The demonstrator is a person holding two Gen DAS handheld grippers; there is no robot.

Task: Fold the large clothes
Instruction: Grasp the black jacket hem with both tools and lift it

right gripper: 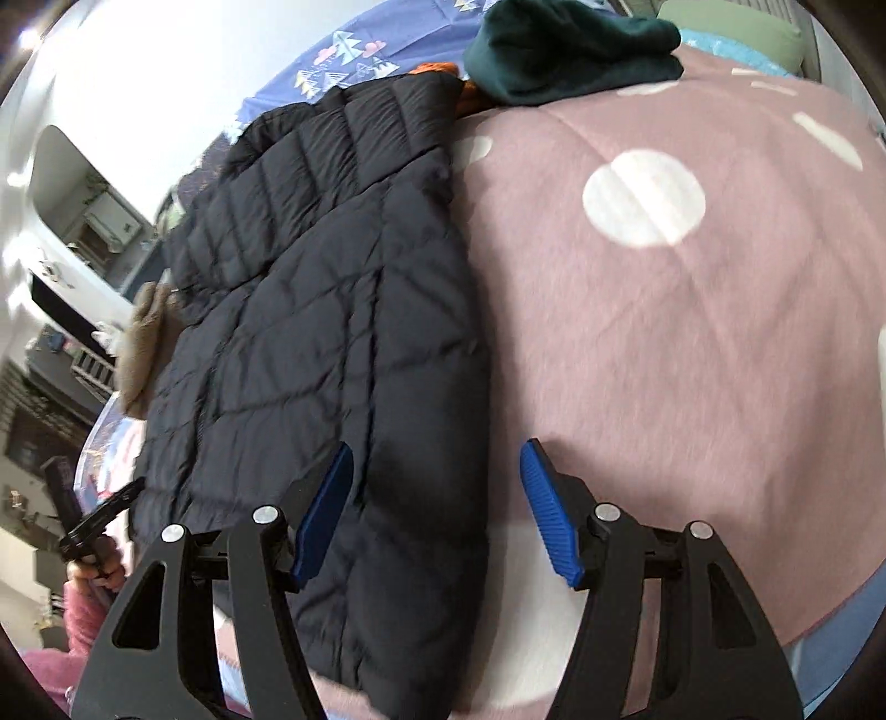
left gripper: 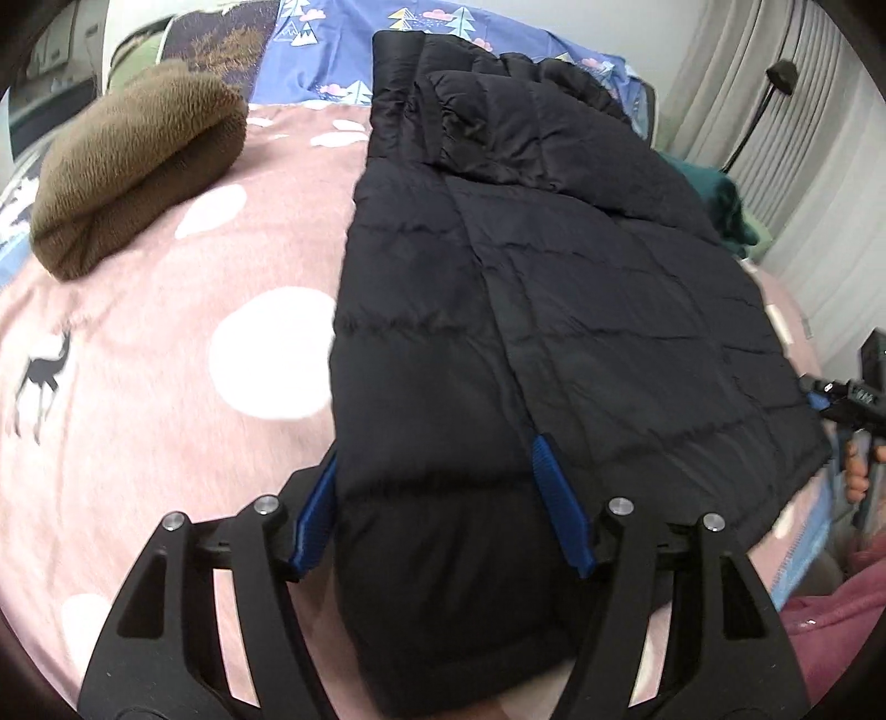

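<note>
A black quilted puffer jacket lies flat on the pink bed, folded lengthwise, collar end far away. It also shows in the right wrist view. My left gripper is open, its blue pads either side of the jacket's near left hem corner. My right gripper is open over the jacket's near right hem corner, the left pad above the fabric, the right pad above the blanket. The right gripper also shows at the right edge of the left wrist view.
A pink blanket with white dots covers the bed. A rolled brown fleece garment lies far left. A dark green garment lies by the jacket's collar end. Blue patterned bedding lies behind. Curtains hang at right.
</note>
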